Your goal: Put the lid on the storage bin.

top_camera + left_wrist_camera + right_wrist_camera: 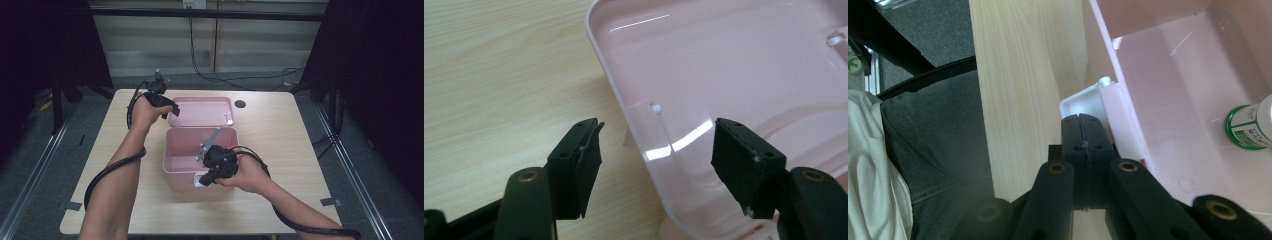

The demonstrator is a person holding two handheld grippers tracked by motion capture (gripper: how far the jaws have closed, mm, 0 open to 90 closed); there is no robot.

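One pink box (200,150) sits mid-table with its single lid (202,111) lying open behind it. With jaws parted, the left gripper (656,165) straddles the lid's rim without pressing it; the right gripper (1083,135), jaws fully closed and holding nothing, rests at the box's white latch (1083,102). Inside the box, the right gripper view reveals one green-capped bottle (1250,125), its label unreadable.

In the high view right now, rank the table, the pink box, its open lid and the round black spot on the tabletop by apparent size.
1. table
2. pink box
3. lid, close behind the box; it lies farther from the camera, so this order is unsure
4. round black spot, smallest
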